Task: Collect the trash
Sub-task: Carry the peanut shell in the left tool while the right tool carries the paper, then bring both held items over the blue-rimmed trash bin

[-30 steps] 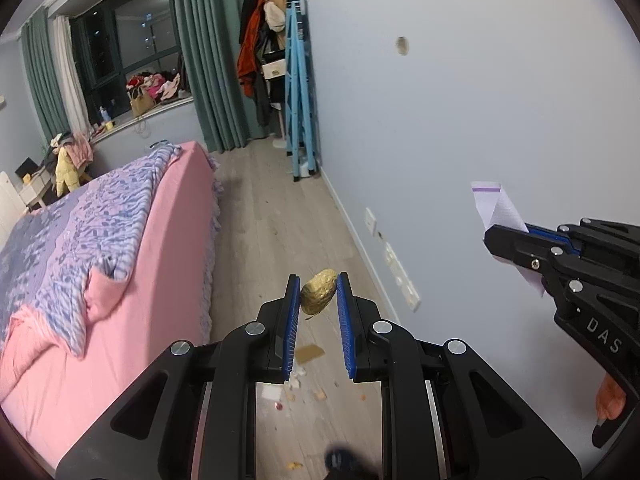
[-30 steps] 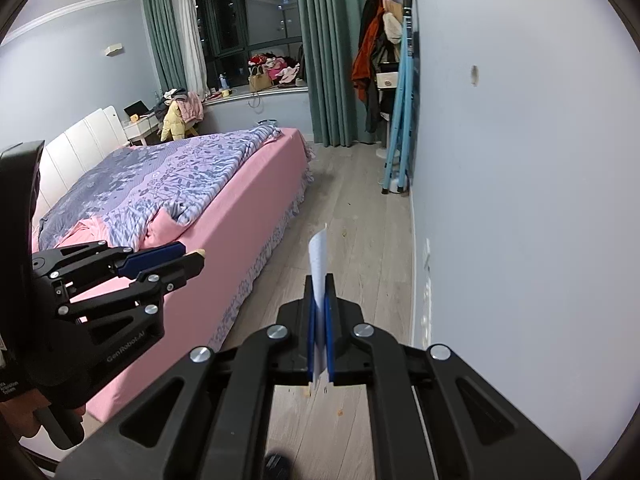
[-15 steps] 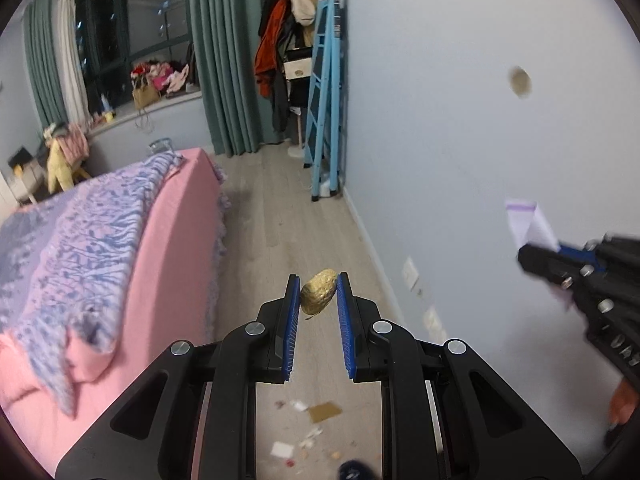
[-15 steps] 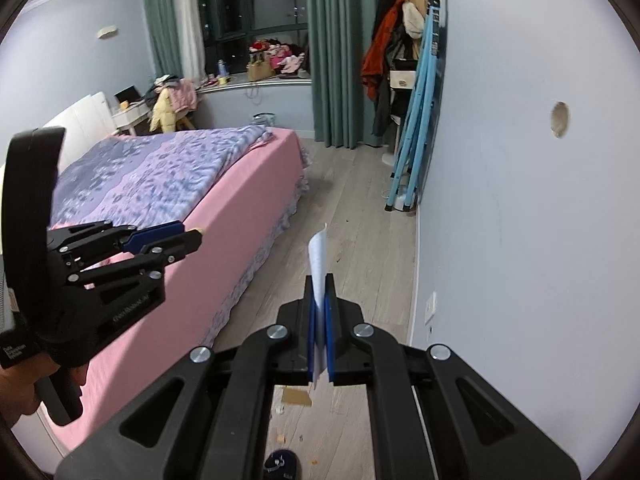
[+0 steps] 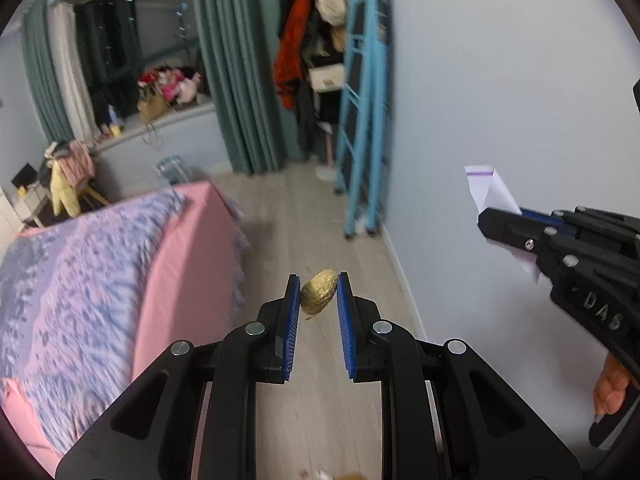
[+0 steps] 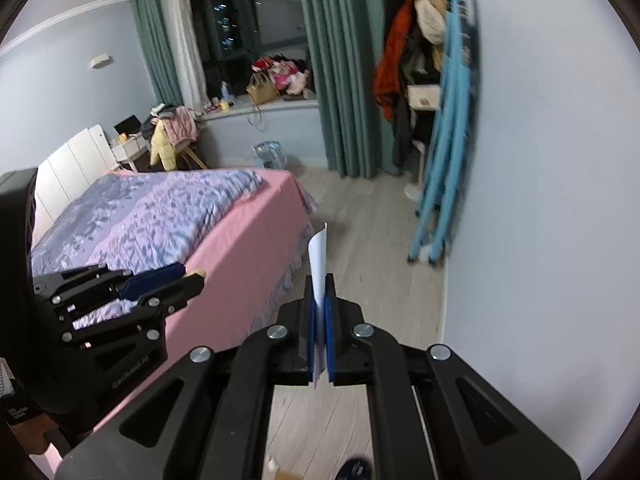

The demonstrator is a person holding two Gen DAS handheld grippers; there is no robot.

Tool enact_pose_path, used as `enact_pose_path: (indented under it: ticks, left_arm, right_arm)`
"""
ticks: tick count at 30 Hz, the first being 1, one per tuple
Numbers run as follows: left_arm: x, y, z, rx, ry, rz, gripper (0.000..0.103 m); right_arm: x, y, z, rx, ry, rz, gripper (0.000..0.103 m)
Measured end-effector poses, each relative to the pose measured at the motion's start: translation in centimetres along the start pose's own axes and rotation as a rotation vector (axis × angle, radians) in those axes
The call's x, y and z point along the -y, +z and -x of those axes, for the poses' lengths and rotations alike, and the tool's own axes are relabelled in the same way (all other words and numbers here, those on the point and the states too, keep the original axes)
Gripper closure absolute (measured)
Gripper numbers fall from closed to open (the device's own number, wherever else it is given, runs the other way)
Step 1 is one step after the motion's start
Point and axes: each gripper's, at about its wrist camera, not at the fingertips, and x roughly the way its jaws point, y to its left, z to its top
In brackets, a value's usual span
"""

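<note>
My left gripper (image 5: pixel 319 286) is shut on a crumpled gold foil ball (image 5: pixel 318 291), held between its blue pads high above the floor. My right gripper (image 6: pixel 319 286) is shut on a folded white paper (image 6: pixel 319 264) that sticks up edge-on between its pads. In the left wrist view the right gripper (image 5: pixel 486 220) shows at the right with the paper (image 5: pixel 490 188), which has a purple stripe. In the right wrist view the left gripper (image 6: pixel 194 278) shows at the left over the bed. A few trash scraps (image 5: pixel 320 474) lie on the floor at the bottom edge.
A bed (image 6: pixel 248 240) with a pink sheet and purple quilt fills the left. A grey wall (image 6: pixel 540 200) runs along the right. A folded blue rack (image 6: pixel 440 160) and hanging clothes (image 6: pixel 400 60) stand by the green curtains (image 6: pixel 340 80). Wood floor (image 6: pixel 380 240) lies between the bed and the wall.
Both grippers have moved forward along the floor and tilted up. The rack and curtains look nearer, and the floor scraps have slid to the bottom edge. Both grips are unchanged.
</note>
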Motion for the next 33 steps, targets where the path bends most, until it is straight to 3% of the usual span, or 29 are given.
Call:
enact_pose_path:
  ticks: [4, 8, 13, 16, 19, 24, 33]
  left_arm:
    - [-2.8, 6.5, -4.0, 0.014, 0.048, 0.056, 0.086]
    - [-6.1, 10.6, -9.0, 0.015, 0.069, 0.081, 0.086]
    - [-11.4, 16.0, -16.4, 0.044, 0.054, 0.125, 0.086]
    - [-14.6, 20.0, -20.6, 0.017, 0.028, 0.133, 0.086]
    - [-16.6, 23.8, -24.0, 0.029, 0.018, 0.071, 0.086]
    - [-19.2, 28.8, -29.6, 0.008, -0.033, 0.092, 0.086]
    - [-22.3, 36.4, -41.1, -0.011, 0.002, 0.101, 0.086]
  right_arm:
    - [0.5, 5.7, -4.4, 0.009, 0.045, 0.024, 0.097]
    - [0.9, 9.7, -9.7, -0.004, 0.077, 0.079, 0.097]
    - [0.8, 14.7, -17.1, -0.014, 0.07, 0.119, 0.097]
    - [0.2, 18.1, -20.3, -0.043, 0.065, 0.143, 0.097]
    - [0.7, 21.4, -22.8, -0.039, 0.056, 0.115, 0.097]
    - [1.7, 26.3, -28.6, -0.066, 0.024, 0.106, 0.097]
    - [4.9, 35.4, -42.2, -0.076, 0.08, 0.128, 0.097]
